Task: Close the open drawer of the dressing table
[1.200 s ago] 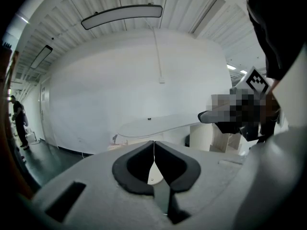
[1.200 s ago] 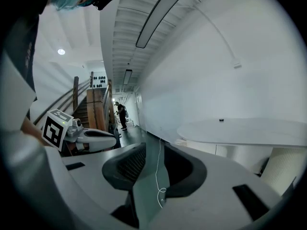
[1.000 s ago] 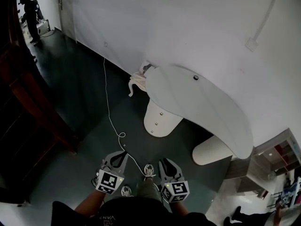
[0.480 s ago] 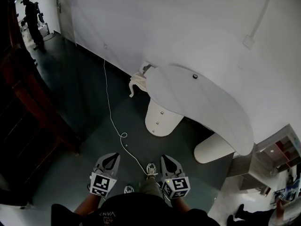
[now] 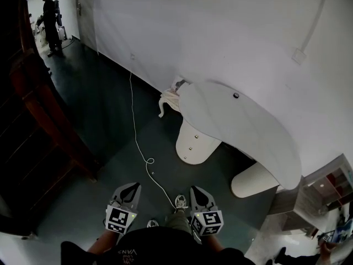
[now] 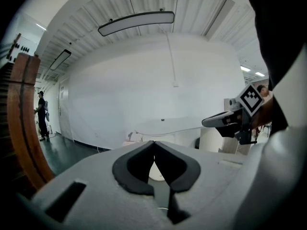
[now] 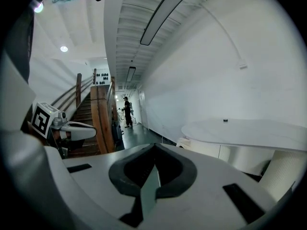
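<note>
The white dressing table [image 5: 242, 128] stands against the wall, its curved top on two round pedestals; the left pedestal [image 5: 194, 143] carries small knobs. A cream piece [image 5: 170, 99] juts out at the table's far-left end; whether it is the drawer I cannot tell. My left gripper [image 5: 132, 186] and right gripper [image 5: 196, 189] hover low over the dark floor, well short of the table. Both are shut and hold nothing. The left gripper view shows its shut jaws [image 6: 154, 143] aimed at the table top [image 6: 168, 124]. In the right gripper view the jaws [image 7: 154, 145] are shut too.
A white cable [image 5: 139, 139] snakes over the dark floor from the wall towards my feet [image 5: 180, 202]. A wooden stair rail [image 5: 49, 115] runs along the left. A person [image 5: 51, 12] stands far off down the corridor. A low shelf [image 5: 325, 189] sits at the right.
My left gripper has shifted a little leftward, away from the right one. The head view has swung, so the table sits slightly further right and lower. The right gripper stays put.
</note>
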